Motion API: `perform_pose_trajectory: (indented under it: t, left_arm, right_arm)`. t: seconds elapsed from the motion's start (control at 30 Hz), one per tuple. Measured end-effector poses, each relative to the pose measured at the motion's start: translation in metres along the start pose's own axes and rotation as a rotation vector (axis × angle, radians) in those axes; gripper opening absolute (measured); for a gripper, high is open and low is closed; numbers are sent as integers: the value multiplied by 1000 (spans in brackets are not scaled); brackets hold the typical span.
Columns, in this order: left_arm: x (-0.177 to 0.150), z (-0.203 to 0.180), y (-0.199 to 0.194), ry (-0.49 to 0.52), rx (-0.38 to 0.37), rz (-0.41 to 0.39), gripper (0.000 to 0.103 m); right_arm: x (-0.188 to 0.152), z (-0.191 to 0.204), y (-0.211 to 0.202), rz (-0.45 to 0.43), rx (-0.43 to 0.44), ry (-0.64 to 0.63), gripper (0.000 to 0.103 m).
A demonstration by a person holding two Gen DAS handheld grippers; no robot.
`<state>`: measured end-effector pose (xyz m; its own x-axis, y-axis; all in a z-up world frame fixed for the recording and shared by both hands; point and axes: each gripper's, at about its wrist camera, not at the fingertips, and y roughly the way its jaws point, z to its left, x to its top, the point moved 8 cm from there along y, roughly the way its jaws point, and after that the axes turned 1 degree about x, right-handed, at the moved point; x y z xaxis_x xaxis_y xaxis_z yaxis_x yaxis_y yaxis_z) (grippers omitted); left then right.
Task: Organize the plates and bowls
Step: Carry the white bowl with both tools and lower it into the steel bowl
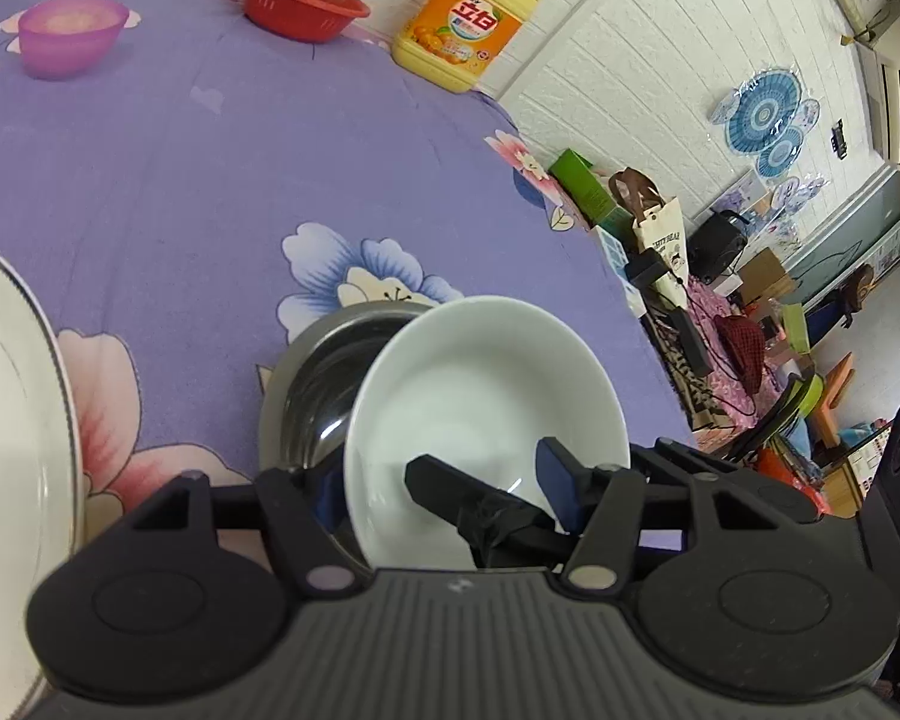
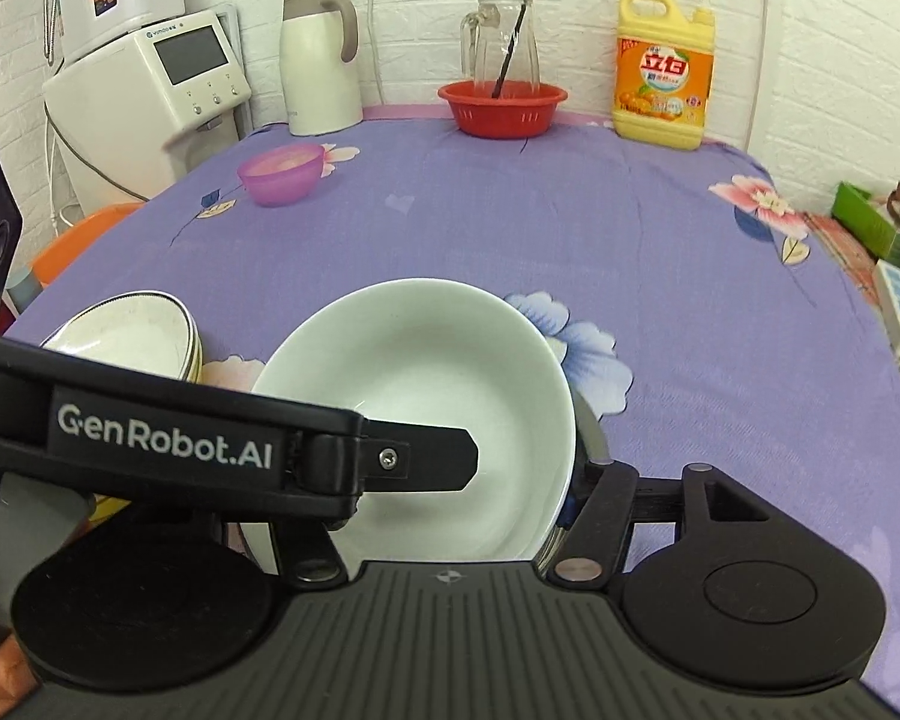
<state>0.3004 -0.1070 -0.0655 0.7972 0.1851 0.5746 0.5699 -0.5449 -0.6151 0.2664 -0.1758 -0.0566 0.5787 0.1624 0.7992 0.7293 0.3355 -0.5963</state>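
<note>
L gripper (image 1: pixel 438 474) clamped on white bowl (image 1: pixel 486 396) – over steel bowl (image 1: pixel 318 378), R gripper (image 2: pixel 450 480) jaws wide, holding nothing

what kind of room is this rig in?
Most likely a home kitchen or dining corner: a table under a purple floral cloth, a dish soap jug and a kettle against the white brick-pattern wall, and a countertop water dispenser beside it.

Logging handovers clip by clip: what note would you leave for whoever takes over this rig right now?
Left gripper: shut on the wall of the round white ceramic bowl.
Right gripper: open, one finger beside that bowl's rim.
The white bowl leans tilted in the round stainless steel bowl. The white dark-rimmed plates are stacked beside them. The small purple plastic bowl stands far back.
Left, probably: settle the white bowl, then gather the purple one.
</note>
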Motion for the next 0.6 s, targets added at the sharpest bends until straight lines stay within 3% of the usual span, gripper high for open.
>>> perform_pose_trajectory:
  t: [0.1, 0.23, 0.43, 0.6]
  left_arm:
    - [0, 1, -2, 12, -6, -4, 60]
    - [1, 1, -3, 41, -7, -16, 74]
    - [4, -3, -14, 83, -6, -54, 87]
    - [13, -4, -32, 86, -22, -96, 90]
  right_arm:
    - [-4, -2, 1, 0, 19, 29, 100]
    - [-7, -7, -1, -9, 23, 56, 100]
    - [-8, -13, -7, -33, 32, 93, 102]
    - [-1, -17, -17, -83, 22, 105, 103]
